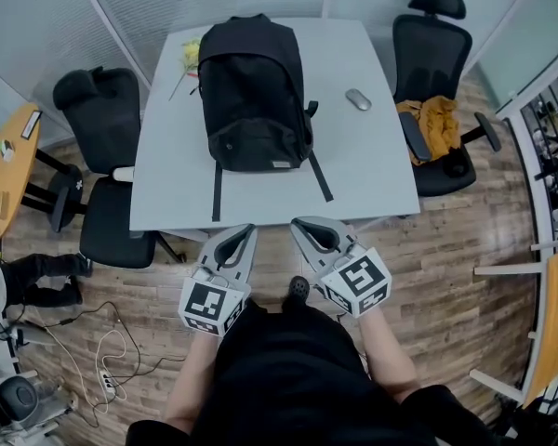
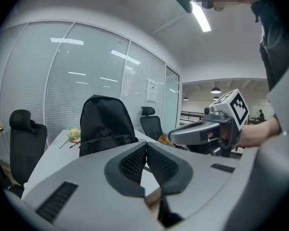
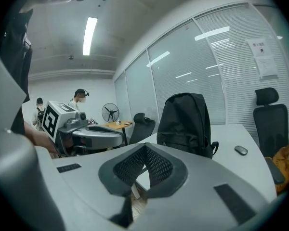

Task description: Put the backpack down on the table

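A black backpack (image 1: 253,91) stands upright on the pale grey table (image 1: 363,161), its straps trailing toward the near edge. It also shows in the left gripper view (image 2: 105,124) and the right gripper view (image 3: 187,123). My left gripper (image 1: 249,231) is held off the table's near edge, shut and empty, its jaws touching (image 2: 146,148). Beside it my right gripper (image 1: 298,223) is likewise shut with nothing between its jaws (image 3: 144,149). Both grippers are well short of the backpack.
A grey mouse (image 1: 358,99) lies right of the backpack and yellow flowers (image 1: 192,54) at its far left. Black office chairs stand at the left (image 1: 102,119) and right (image 1: 430,54), the right one holding an orange cloth (image 1: 435,119). Cables (image 1: 107,360) lie on the wooden floor.
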Tool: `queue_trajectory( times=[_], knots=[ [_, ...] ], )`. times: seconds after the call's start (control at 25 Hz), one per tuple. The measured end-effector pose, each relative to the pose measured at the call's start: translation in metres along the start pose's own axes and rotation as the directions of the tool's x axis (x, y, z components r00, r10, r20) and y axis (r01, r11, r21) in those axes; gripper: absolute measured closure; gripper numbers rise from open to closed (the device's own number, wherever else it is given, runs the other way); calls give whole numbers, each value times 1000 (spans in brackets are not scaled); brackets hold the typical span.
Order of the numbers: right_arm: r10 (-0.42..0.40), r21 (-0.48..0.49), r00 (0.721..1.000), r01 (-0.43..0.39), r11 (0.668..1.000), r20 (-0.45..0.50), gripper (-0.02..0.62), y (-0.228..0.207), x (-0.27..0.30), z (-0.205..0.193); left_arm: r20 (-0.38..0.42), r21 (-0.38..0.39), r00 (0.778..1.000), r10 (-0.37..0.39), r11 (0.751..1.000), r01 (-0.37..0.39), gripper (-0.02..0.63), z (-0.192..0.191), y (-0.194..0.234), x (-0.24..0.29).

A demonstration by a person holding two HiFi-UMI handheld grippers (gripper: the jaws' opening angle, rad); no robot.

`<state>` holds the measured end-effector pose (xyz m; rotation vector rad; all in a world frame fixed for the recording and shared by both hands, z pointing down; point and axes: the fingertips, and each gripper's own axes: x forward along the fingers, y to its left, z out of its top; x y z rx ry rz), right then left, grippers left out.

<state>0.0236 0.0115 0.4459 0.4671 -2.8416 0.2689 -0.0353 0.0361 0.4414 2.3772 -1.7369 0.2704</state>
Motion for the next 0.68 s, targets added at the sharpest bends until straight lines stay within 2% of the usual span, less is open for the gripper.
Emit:
queue_trajectory(
  times=[0.68],
  knots=[
    [-36,1,999,36,999,2,586,-17,-13,2,11,-6,1000,20,1000,-20,607,5,9,1]
  ],
)
